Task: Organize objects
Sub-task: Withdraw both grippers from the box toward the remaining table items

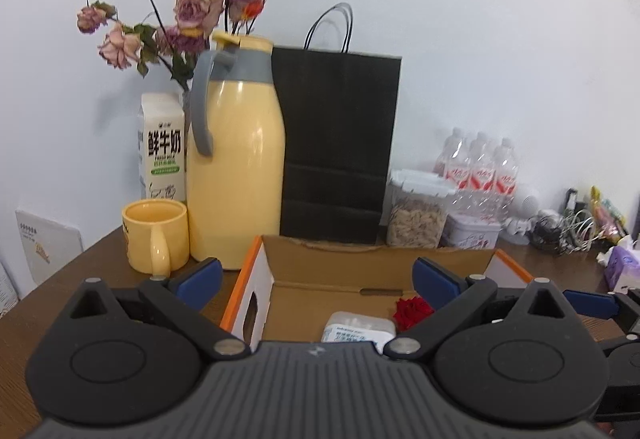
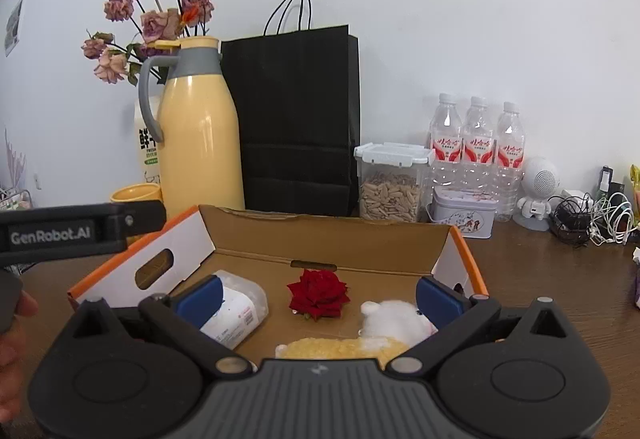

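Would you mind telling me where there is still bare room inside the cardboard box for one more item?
Free floor lies along the cardboard box back wall, behind the red rose, and between the rose and the plastic pack. The near right corner is crowded: the white plush toy lies against the yellow fabric.

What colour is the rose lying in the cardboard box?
Deep red; the rose shows best in the right wrist view.

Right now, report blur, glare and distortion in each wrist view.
Left wrist: soft overall, bottles smeared, glare streak on the thermos, black fisheye corner top right. Right wrist: sharper, bottle labels legible, thermos sheen milder, wall edges bowed.
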The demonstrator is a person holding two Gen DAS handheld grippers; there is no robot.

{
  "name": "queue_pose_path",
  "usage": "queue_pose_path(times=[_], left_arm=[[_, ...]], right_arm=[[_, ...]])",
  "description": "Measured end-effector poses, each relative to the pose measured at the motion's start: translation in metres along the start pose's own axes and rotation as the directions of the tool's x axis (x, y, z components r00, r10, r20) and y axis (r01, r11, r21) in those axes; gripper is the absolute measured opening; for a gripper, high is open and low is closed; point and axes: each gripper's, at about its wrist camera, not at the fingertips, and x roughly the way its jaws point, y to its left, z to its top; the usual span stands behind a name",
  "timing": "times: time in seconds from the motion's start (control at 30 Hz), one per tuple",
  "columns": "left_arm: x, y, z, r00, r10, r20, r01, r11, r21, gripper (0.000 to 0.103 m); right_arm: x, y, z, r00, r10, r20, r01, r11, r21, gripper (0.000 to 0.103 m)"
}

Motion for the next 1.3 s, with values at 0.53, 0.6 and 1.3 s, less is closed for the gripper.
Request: queue_pose_path(times=[0.53, 0.6, 1.3], left_arm=[[-0.055, 0.014, -0.01, 0.999, -0.014, 0.048, 0.013, 1.0, 0.016, 0.103], [-0.059, 0.016, -0.013, 1.0, -0.009, 0.029, 0.008, 0.999, 0.034, 0.103], [-0.096, 0.057, -0.047, 0.992, 0.072, -0.108, -0.054, 0.985, 0.166, 0.103]], right_arm=[[-0.053, -0.005, -0.01, 0.997, -0.002, 0.08, 0.004, 1.0, -0.026, 0.103], [-0.058, -0.003, -0.011, 0.996, -0.001, 0.085, 0.003, 0.999, -0.032, 0.103], [-0.095, 0.008, -0.052, 0.999, 0.016, -0.048, -0.022, 0.991, -0.129, 0.103]])
